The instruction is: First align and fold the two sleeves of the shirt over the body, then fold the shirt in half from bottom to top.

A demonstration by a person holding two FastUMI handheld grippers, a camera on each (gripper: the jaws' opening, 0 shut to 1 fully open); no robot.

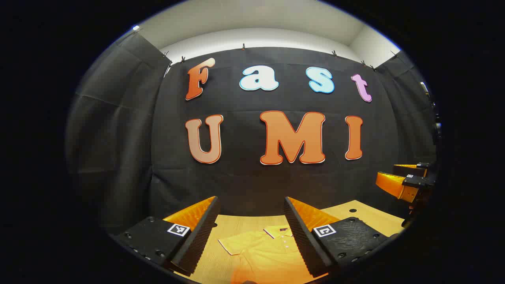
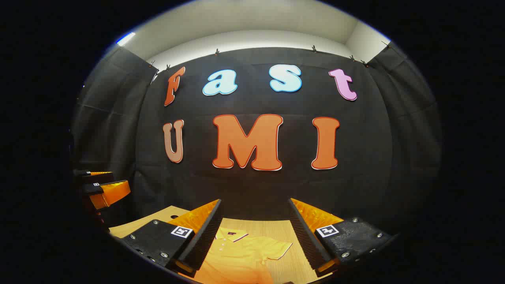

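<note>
An orange polo shirt (image 1: 264, 252) lies flat on the wooden table (image 1: 367, 217), collar toward the far wall, one short sleeve (image 1: 232, 244) spread out. In the right gripper view the shirt (image 2: 240, 258) shows its other sleeve (image 2: 276, 247) spread to the side. My left gripper (image 1: 250, 221) hovers above the shirt, open, nothing between its fingers. My right gripper (image 2: 254, 223) is also open and empty, held above the shirt. Each gripper appears at the edge of the other's view: the right gripper (image 1: 402, 183) and the left gripper (image 2: 102, 189).
The black cloth wall (image 1: 252, 173) closes off the far side of the table and wraps both sides. Small dark holes (image 1: 352, 210) dot the tabletop near its far edge.
</note>
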